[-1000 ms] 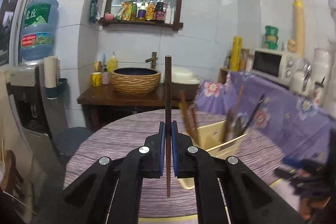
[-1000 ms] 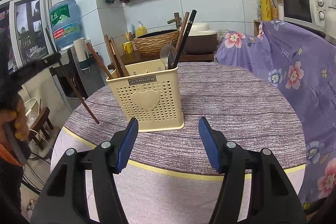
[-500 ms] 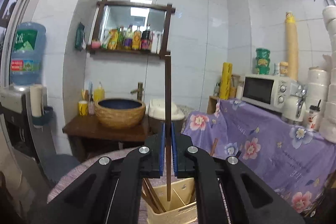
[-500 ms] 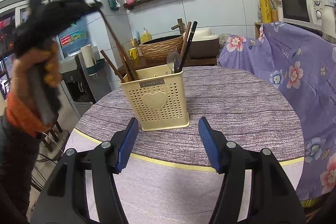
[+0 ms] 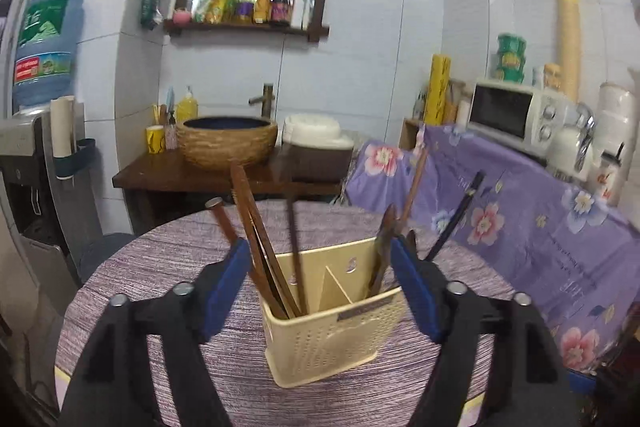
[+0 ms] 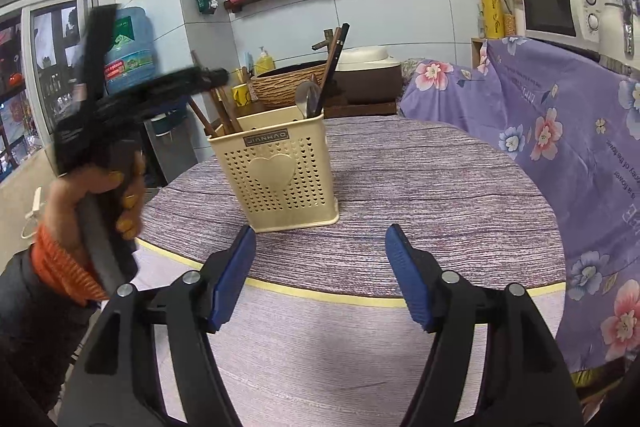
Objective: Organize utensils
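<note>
Utensils, mostly long brown wooden chopsticks (image 5: 256, 247), stand leaning in a cream perforated plastic holder (image 5: 332, 331) on the round table with a purple striped cloth (image 5: 160, 267). In the left wrist view the holder sits near the middle of the table, straight ahead of the left gripper (image 5: 320, 287). Its blue-padded jaws have just been opening and now stand wide apart, framing the holder's top. One dark chopstick (image 5: 295, 251), blurred, stands between them in the holder's left compartment, touching neither pad. The right compartment holds more sticks, among them a black chopstick (image 5: 460, 219) leaning toward the purple flowered cloth (image 5: 540, 227) beyond the table's right edge. As I judge it, the risk lies here: a pad could catch the leaning sticks if the gripper draws back crooked, tipping the light holder or flicking a stick out.

In the right wrist view the holder (image 6: 280, 171), with its heart emblem, stands toward the table's far left edge, well clear of the right gripper (image 6: 320, 279). That gripper hovers above the near edge, angled gently down, with its jaws apart and nothing between them; they have just been widening a little. A metal spoon (image 6: 308, 99) shows in the holder's right side. The left hand (image 6: 100, 195), with an orange cuff, grips the left tool's handle above the table's left edge, and its black tip (image 6: 208, 79) is over the holder's left compartment.
</note>
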`<state>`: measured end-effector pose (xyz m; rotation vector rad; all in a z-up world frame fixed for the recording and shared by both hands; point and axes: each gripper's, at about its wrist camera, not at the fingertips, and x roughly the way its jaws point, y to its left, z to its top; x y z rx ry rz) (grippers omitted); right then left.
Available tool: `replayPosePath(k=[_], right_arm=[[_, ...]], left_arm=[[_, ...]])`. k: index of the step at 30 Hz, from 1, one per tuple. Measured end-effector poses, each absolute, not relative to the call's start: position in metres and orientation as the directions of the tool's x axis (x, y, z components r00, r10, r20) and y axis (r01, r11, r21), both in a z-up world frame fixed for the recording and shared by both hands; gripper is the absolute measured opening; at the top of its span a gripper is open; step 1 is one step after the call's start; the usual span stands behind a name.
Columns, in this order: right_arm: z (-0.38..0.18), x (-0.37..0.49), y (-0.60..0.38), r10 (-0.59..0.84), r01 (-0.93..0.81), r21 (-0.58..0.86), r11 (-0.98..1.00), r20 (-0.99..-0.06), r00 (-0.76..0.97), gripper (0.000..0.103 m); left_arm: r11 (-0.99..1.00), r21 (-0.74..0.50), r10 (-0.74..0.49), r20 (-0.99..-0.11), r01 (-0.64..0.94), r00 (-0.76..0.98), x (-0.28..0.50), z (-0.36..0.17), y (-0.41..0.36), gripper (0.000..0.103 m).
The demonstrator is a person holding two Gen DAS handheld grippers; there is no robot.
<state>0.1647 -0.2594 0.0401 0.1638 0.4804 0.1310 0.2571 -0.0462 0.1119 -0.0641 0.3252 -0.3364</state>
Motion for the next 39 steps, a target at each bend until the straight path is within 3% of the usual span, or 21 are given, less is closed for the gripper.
replayPosePath(k=[3,4,10,14,23,39], right_arm=[[0.035,0.160,-0.259,0.130,-0.069,0.151,0.986,-0.447,0.885,0.073],[0.033,0.158,-0.259,0.125,-0.066,0.146,0.987,-0.444,0.887,0.080],[0.022,0.133,-0.250,0.102,-0.072,0.088,0.993,-0.411,0.906,0.090],[0.021,0.097,-0.241,0.111,-0.094,0.066,0.993,-0.322,0.940,0.097],[0.017,0.036,-0.231,0.111,-0.104,0.039,0.994,-0.242,0.964,0.097],[0.007,0.022,-0.227,0.110,-0.109,0.018,0.994,-0.239,0.965,0.097]], left_arm=[[0.945,-0.077,-0.328,-0.272,0.319,0.905,0.219,0.106,-0.037,0.096],[0.947,-0.056,-0.320,-0.265,0.317,0.910,0.205,0.101,-0.034,0.098],[0.960,0.071,-0.238,-0.307,0.272,0.921,0.144,0.067,-0.020,0.098],[0.971,0.109,-0.174,-0.288,0.213,0.942,0.097,0.053,-0.007,0.098],[0.996,-0.041,-0.085,-0.243,0.077,0.966,0.032,0.029,0.019,0.098],[0.995,-0.071,-0.085,-0.248,0.069,0.965,0.021,0.017,0.022,0.098]])
